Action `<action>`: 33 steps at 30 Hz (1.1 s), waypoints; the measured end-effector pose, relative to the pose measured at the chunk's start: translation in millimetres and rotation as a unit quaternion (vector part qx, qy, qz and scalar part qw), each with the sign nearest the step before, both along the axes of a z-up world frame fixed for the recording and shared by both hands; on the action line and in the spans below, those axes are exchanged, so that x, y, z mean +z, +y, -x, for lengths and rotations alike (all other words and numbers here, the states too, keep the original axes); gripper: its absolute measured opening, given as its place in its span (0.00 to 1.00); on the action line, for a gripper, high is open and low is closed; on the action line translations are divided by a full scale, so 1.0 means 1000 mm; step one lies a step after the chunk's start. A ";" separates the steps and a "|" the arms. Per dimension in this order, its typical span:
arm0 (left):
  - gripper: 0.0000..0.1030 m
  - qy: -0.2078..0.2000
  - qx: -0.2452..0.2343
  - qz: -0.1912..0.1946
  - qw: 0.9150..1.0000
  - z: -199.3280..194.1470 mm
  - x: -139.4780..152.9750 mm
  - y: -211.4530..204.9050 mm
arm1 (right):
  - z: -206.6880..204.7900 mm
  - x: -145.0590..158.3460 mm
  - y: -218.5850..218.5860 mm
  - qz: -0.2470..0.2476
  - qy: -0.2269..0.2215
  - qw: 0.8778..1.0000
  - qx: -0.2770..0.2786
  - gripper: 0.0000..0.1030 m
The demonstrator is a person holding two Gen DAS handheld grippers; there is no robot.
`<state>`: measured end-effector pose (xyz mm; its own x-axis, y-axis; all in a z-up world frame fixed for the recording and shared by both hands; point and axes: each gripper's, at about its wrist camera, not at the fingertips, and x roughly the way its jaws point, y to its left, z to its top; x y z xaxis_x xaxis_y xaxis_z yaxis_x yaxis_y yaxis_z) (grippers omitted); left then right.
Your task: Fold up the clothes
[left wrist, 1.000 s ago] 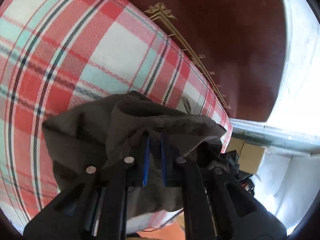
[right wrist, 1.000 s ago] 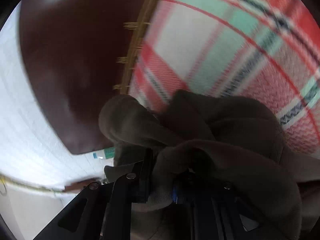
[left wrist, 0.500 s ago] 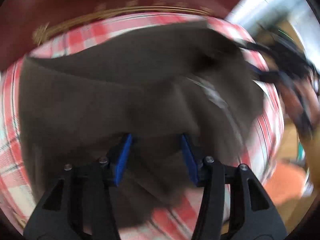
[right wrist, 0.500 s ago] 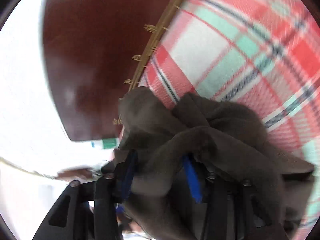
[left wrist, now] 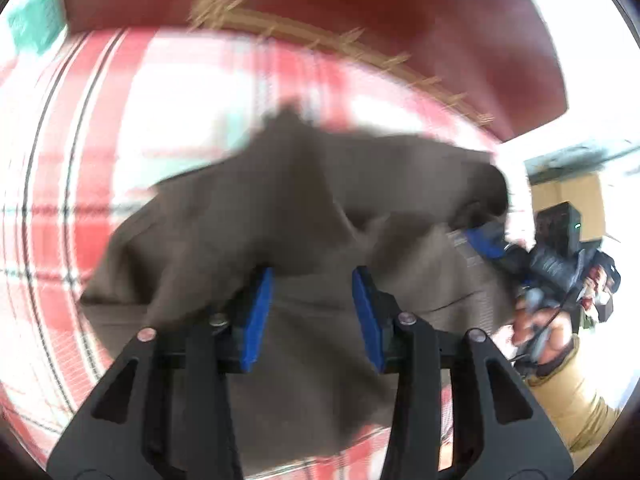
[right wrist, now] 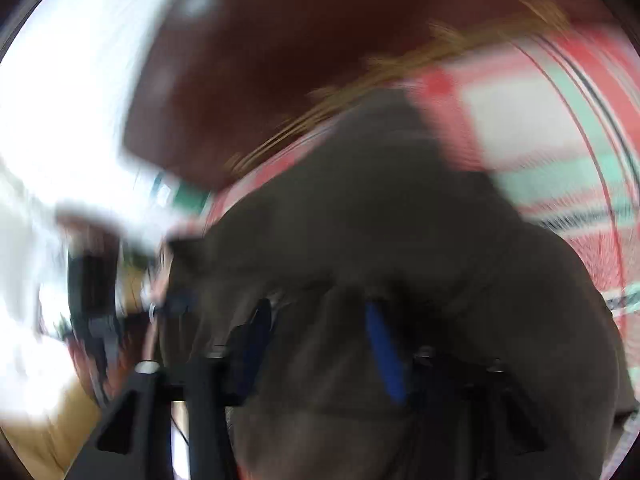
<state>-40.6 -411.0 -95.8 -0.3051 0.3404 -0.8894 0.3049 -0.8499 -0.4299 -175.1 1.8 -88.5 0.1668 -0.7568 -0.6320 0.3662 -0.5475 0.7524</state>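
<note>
1. The plaid tablecloth (left wrist: 120, 128) covers the table; my brown garment (left wrist: 280, 208) lies crumpled on it.
2. My left gripper (left wrist: 312, 304) has its jaws apart over the cloth; my right gripper (right wrist: 320, 336) looks parted too, cloth draped across.
3. I should pinch one clean edge each, then spread flat before folding.

Left gripper (left wrist: 312, 300) hangs with its blue pads spread apart over the brown garment (left wrist: 304, 208), which lies rumpled on the plaid tablecloth (left wrist: 120, 128); the right gripper (left wrist: 486, 242) shows at the cloth's far edge, its state unclear in the blur
</note>
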 end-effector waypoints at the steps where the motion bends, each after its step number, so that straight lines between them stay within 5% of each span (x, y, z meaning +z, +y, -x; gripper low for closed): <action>1: 0.25 -0.016 0.006 0.004 1.000 -0.001 -0.009 -0.003 | 0.005 -0.004 0.006 0.006 -0.015 1.000 -0.017 0.36; 3: 0.24 -0.012 0.001 0.035 0.999 0.000 0.000 0.008 | 0.002 0.013 0.021 0.019 -0.003 1.000 -0.022 0.43; 6: 0.26 0.022 -0.010 0.082 0.996 -0.002 0.028 0.040 | -0.014 0.049 0.066 0.058 0.029 0.997 -0.048 0.73; 9: 0.30 0.063 -0.044 0.108 0.991 -0.012 0.055 0.080 | -0.036 0.063 0.131 0.094 0.008 0.990 -0.104 0.78; 14: 0.33 0.102 -0.121 0.135 0.978 -0.023 0.072 0.148 | -0.078 0.039 0.199 0.087 -0.072 0.980 -0.166 0.79; 18: 0.33 0.062 -0.127 0.145 0.979 -0.002 0.031 0.171 | -0.104 0.004 0.205 0.082 -0.131 0.969 -0.191 0.80; 25: 0.33 0.048 -0.109 0.115 0.986 -0.001 0.013 0.161 | -0.106 -0.013 0.166 0.069 -0.099 0.964 -0.236 0.82; 30: 0.33 0.051 -0.103 0.109 0.987 -0.001 0.012 0.161 | -0.098 -0.023 0.142 0.075 -0.075 0.950 -0.295 0.83; 32: 0.33 0.053 -0.102 0.111 0.987 -0.002 0.011 0.162 | -0.092 -0.026 0.137 0.091 -0.080 0.945 -0.304 0.78; 33: 0.33 0.052 -0.098 0.102 0.989 -0.002 0.011 0.159 | -0.089 -0.028 0.136 0.098 -0.086 0.944 -0.302 0.60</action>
<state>-38.9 -251.8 -84.8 -0.3442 0.2179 -0.9133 0.0894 -0.9607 -0.2629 -86.2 138.1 -116.1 -0.2461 -0.8463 -0.4724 -0.1050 -0.4612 0.8811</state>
